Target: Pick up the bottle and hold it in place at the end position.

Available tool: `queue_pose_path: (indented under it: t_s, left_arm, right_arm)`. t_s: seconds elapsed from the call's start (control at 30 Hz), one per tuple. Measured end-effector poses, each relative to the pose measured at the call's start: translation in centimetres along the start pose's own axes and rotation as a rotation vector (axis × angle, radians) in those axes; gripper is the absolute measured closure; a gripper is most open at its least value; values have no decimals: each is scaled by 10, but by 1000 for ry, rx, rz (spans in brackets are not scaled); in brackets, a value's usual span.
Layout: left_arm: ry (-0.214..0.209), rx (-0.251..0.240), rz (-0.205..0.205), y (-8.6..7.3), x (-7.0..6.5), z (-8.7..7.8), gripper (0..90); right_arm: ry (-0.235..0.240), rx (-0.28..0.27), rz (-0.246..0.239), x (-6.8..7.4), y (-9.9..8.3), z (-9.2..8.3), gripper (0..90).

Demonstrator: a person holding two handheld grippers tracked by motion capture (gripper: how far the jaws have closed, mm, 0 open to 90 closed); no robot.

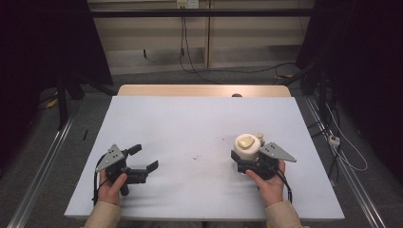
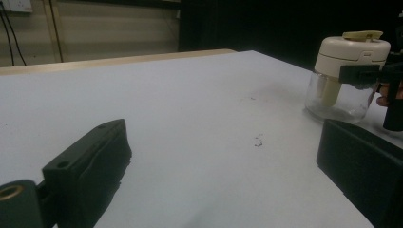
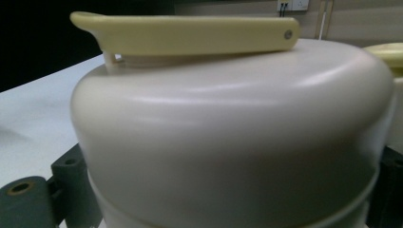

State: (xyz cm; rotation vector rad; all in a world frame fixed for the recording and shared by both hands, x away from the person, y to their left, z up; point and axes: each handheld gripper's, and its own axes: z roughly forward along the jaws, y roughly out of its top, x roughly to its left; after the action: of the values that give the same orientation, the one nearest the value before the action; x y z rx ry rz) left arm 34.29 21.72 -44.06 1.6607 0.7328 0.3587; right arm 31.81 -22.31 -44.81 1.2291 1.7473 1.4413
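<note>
Right claw [image 1: 243, 160] grips a rounded cream-lidded glass jar [image 1: 247, 145]; left claw [image 1: 144, 160] gapes wide.

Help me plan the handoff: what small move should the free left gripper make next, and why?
Probably ease the left gripper across toward the jar. Its jaws are wide open with nothing between them, while the right gripper already clamps the jar's cream lid, leaving the glass body free to hold.

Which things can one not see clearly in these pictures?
- Jar contents: left gripper view, glass too small and dim.
- Jar base: right gripper view, the cream lid hides it.
- Right gripper fingers' contact with the jar: high view, lid and grey plate cover it.
- Small marks on the table: too small.
</note>
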Motion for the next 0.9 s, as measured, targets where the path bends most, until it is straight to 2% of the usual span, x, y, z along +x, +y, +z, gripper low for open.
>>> queue_pose_path:
  t_s: [0.3, 0.5, 0.9]
  left_arm:
    - [-2, -3, -1, 0, 0, 1, 34]
    - [-1, -6, -1, 1, 1, 1, 35]
    - [2, -17, -4, 1, 1, 0, 35]
  right_arm:
    - [16, -41, -1, 2, 9, 4, 63]
    - [21, -64, 19, 2, 13, 12, 64]
    - [28, -87, 20, 12, 20, 29, 64]
